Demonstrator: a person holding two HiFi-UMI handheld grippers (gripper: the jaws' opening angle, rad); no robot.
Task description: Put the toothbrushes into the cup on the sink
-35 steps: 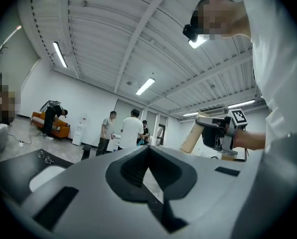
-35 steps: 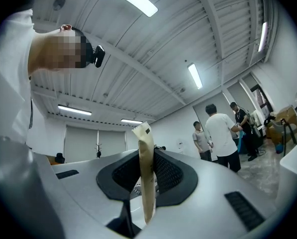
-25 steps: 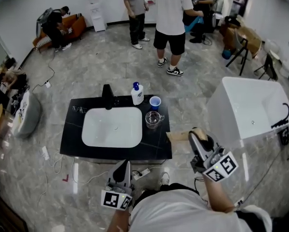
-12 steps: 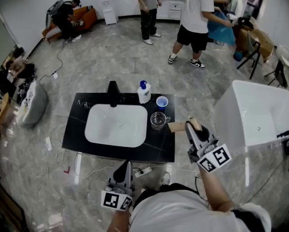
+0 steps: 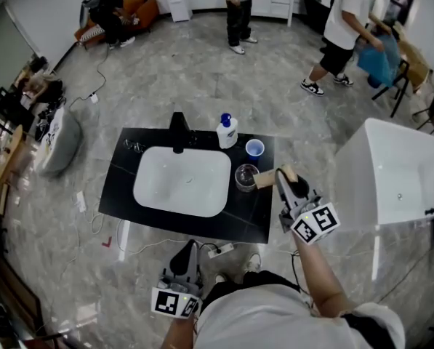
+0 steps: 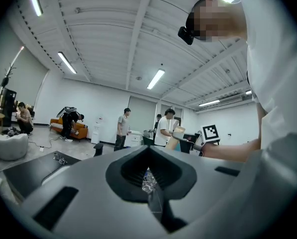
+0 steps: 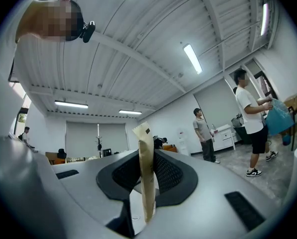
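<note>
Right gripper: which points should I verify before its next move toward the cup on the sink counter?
1. Right gripper shut on the tan packet: ok.
2. Packet end lined up with the clear cup: overlaps its rim in the head view; height cannot tell.
3. Clear cup upright on the counter: ok.
4. Blue cup and soap bottle apart from the packet: ok.
5. Left gripper away from the counter, jaws together on a clear crinkled piece: ok.
</note>
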